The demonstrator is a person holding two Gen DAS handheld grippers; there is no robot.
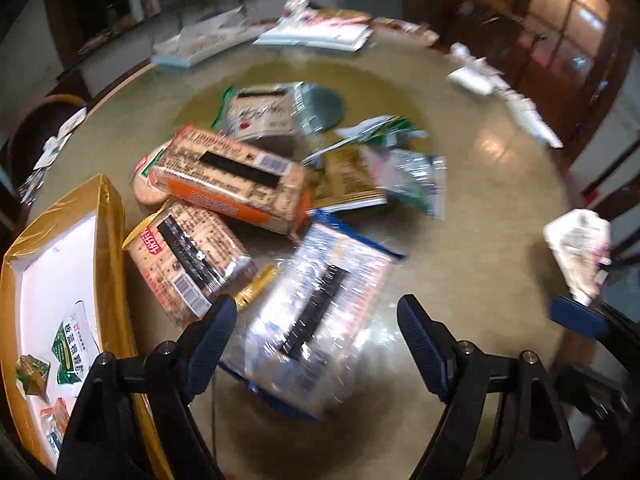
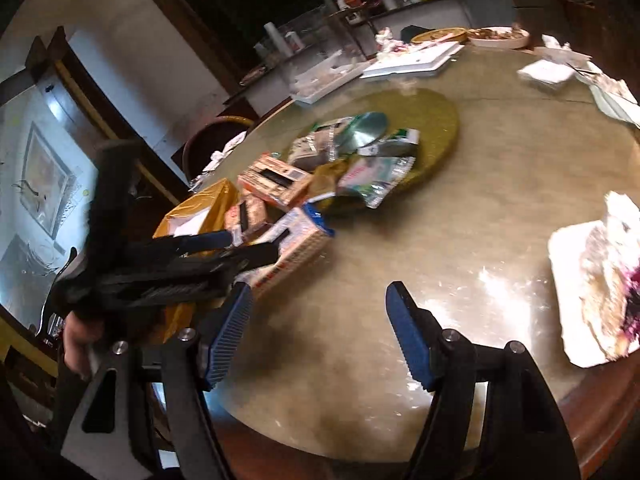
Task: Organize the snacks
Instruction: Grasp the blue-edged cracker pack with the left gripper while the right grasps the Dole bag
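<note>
Broadly, a round desk (image 1: 500, 208) carries a loose heap of snack packets (image 1: 240, 184) at its middle, just beside a gold box (image 1: 108, 216) at the edge. Over the nearest clear-wrapped cracker pack (image 1: 320, 320), the left gripper (image 1: 316, 332) has its fingers spread, gripping nothing. Over bare desk, the right gripper (image 2: 320, 328) has its fingers spread too.

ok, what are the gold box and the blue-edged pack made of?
Gold box: looks like cardboard with a glossy gold foil skin; creased and shiny, white inside. Blue-edged pack: clear plastic film, going by the glare and wrinkles.
</note>
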